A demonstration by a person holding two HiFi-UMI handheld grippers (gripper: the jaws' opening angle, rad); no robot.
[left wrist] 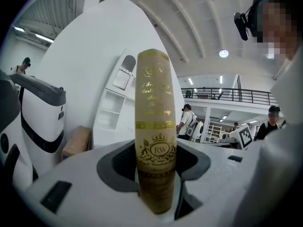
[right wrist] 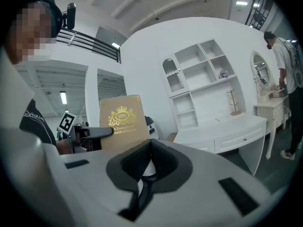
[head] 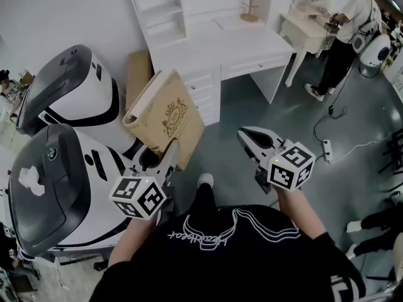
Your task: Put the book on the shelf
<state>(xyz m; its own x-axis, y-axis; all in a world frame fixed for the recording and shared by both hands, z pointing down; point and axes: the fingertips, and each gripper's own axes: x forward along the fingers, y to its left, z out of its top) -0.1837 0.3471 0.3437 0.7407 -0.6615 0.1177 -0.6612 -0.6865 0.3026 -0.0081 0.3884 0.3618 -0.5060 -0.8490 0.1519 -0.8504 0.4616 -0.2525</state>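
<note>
A tan hardback book [head: 165, 118] with a gold crest is held up, tilted, in front of me. My left gripper [head: 167, 160] is shut on its lower edge. In the left gripper view the gold-lettered spine [left wrist: 155, 126] stands upright between the jaws of the left gripper [left wrist: 156, 193]. My right gripper [head: 249, 138] hovers to the right of the book, shut with nothing in it. The right gripper view shows the right gripper [right wrist: 146, 176], and beyond it the book's front cover [right wrist: 122, 122]. The white shelf unit [head: 161, 11] stands ahead above a white desk [head: 242, 43], also visible as shelf [right wrist: 199, 74] and shelf [left wrist: 111, 110].
Two white machines with dark lids [head: 69, 93] [head: 50, 194] crowd the left side. A cardboard box [head: 138, 74] leans by the desk. A person [head: 345, 33] stands at a dressing table at the far right. A power strip and cable [head: 327, 150] lie on the grey floor.
</note>
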